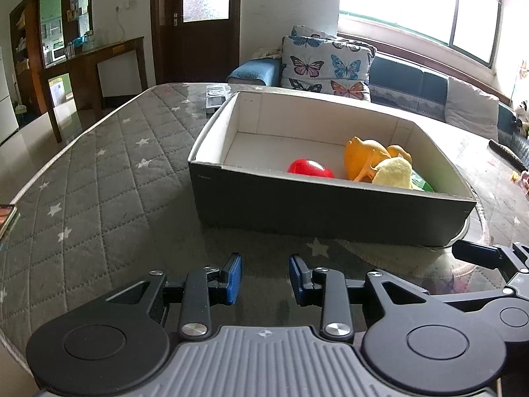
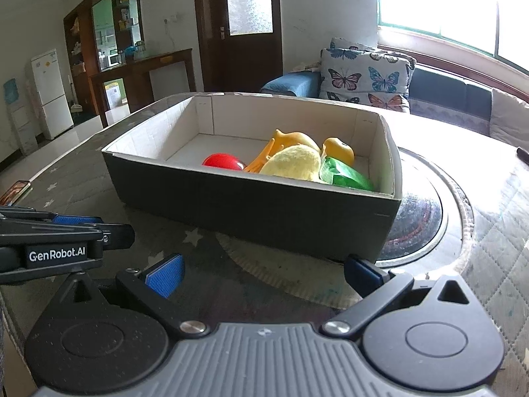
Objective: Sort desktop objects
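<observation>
Sitting in the box w/ the red ball, orange toy, yellow plush & green packet, all bunched at the 3 o'clock end. L gripper narrowly parted, R gripper wide apart, both hold nothing, low at 6 o'clock near the box wall. Risk, I judge: a forward push would catch that wall & shove the box; a phone lies at the 9 o'clock table edge, could get knocked off.

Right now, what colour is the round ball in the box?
Red. The ball shows best in the right wrist view, beside the yellow toys.
</observation>
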Available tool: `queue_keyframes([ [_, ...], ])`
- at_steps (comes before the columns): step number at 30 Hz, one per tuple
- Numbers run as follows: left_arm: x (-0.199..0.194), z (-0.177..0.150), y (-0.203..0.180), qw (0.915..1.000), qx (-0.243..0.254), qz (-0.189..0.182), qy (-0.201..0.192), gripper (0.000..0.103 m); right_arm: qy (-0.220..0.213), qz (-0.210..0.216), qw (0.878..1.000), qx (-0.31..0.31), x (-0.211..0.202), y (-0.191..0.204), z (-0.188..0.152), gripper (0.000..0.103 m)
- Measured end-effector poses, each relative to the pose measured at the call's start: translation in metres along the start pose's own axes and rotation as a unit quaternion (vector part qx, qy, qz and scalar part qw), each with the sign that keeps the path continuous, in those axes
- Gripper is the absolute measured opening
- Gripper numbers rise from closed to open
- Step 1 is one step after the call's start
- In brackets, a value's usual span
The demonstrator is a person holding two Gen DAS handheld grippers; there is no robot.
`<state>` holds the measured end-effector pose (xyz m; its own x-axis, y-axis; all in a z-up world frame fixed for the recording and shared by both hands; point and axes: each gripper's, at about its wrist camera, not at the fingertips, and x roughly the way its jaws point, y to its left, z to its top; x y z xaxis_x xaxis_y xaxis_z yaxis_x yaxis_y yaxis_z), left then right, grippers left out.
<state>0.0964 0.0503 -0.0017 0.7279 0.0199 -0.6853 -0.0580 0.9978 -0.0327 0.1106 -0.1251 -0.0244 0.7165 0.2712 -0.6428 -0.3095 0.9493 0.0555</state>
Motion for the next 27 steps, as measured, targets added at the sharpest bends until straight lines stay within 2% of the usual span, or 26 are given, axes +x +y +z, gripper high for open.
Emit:
queue_keyframes([
  [27,0.025,0.021,-0.006,0.9997,0.022,0.004,0.012,0.033,0.016,-0.018,0.999,0.021,0.019,-0.010,0.017,0.103],
])
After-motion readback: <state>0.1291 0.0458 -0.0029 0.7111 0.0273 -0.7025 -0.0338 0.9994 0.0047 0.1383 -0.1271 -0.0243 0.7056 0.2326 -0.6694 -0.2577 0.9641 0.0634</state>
